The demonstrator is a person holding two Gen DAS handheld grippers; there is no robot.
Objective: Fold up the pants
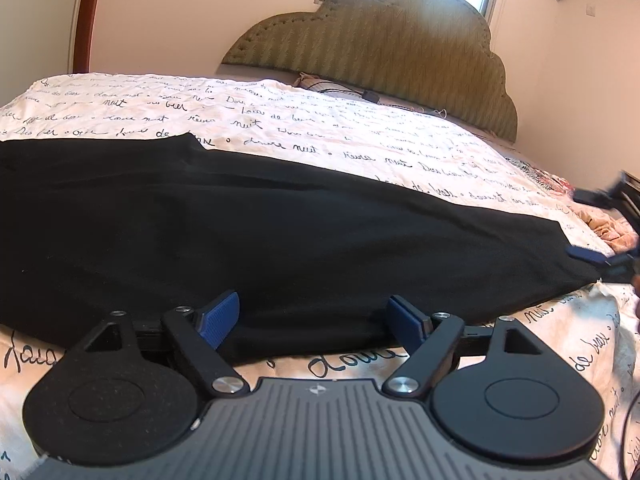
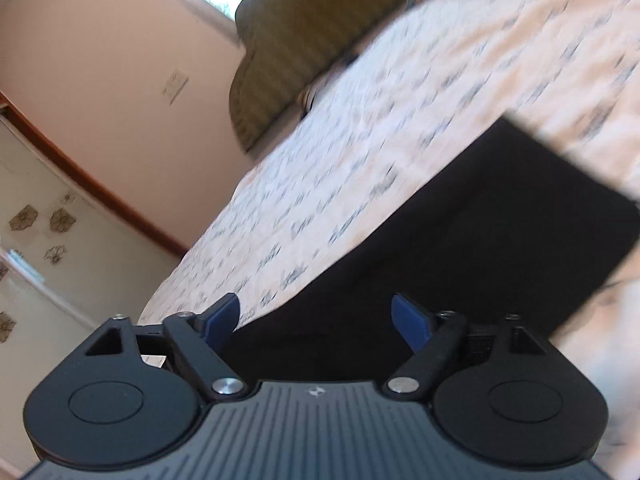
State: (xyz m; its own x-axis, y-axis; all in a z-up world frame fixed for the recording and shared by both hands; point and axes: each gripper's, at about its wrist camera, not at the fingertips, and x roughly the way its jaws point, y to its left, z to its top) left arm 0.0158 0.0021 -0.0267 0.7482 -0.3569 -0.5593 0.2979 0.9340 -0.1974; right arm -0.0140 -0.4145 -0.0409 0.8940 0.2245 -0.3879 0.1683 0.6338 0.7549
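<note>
Presently: black pants (image 1: pixel 248 232) lie lengthwise, seemingly already halved, on the script-print bedspread (image 1: pixel 320 136). Left gripper (image 1: pixel 316 320), fingers wide, faces their near edge; right gripper (image 2: pixel 316 320), equally wide, holds nothing at the right-hand end, probably placed for folding end over end.

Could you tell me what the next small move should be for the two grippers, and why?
Probably close both on the cloth. The black pants lie flat and long across the bedspread, the left gripper sits open at their near edge, and the right gripper is open at the far end, neither holding anything.
</note>
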